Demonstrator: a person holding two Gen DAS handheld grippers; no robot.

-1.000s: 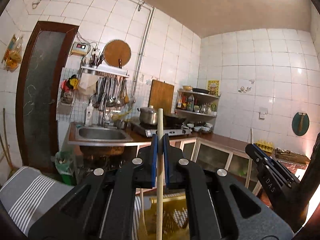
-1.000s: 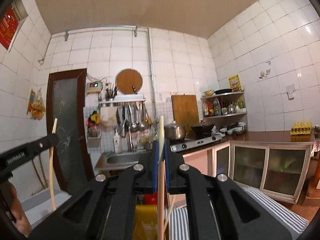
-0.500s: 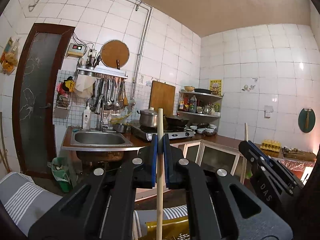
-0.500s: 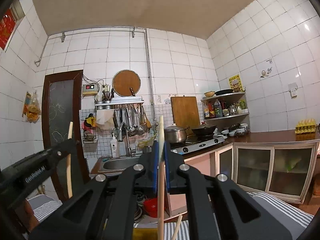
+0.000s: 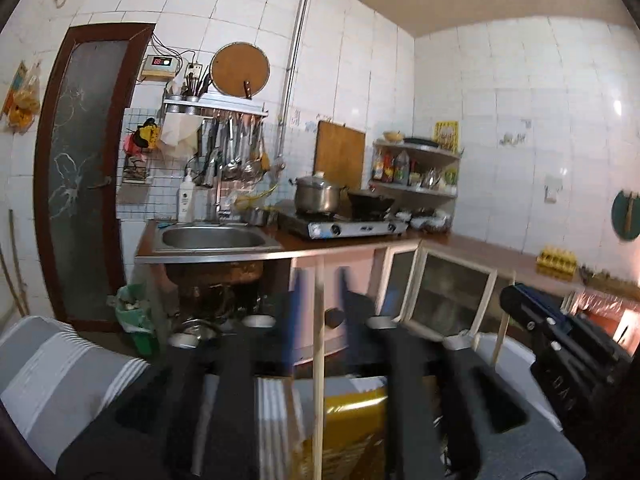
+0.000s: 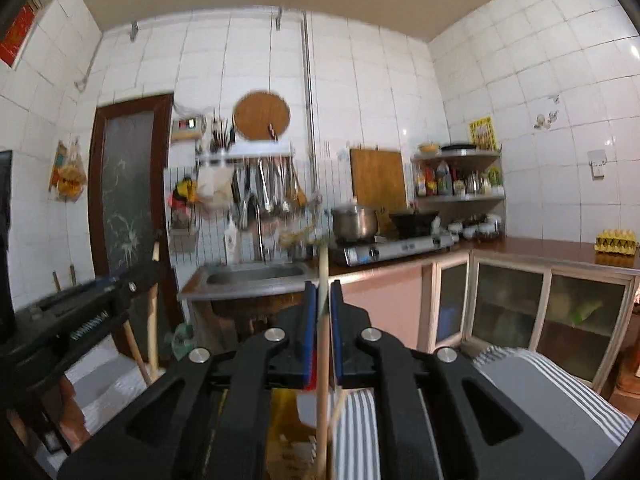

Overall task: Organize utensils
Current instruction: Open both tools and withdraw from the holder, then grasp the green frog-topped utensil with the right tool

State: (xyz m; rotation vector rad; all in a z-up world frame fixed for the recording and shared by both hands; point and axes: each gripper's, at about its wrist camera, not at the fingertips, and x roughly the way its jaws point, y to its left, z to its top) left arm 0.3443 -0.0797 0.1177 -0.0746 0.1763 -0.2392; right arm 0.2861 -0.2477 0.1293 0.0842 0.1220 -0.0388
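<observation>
Both claws have just been opening — left claw [image 5: 318, 296] and right claw [image 6: 324, 304] each loosely flank a wooden stick [image 5: 318, 360].

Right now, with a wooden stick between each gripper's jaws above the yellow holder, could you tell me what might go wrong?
1. Both grippers have just been opening; the left gripper no longer presses its chopstick, which may tip and miss the yellow holder.
2. The right gripper's chopstick stands loose too and could fall onto the striped cloth.

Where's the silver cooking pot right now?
The silver pot sits on the gas stove at the back counter, right of the sink and beside a dark wok; the wooden board leans behind it.
</observation>
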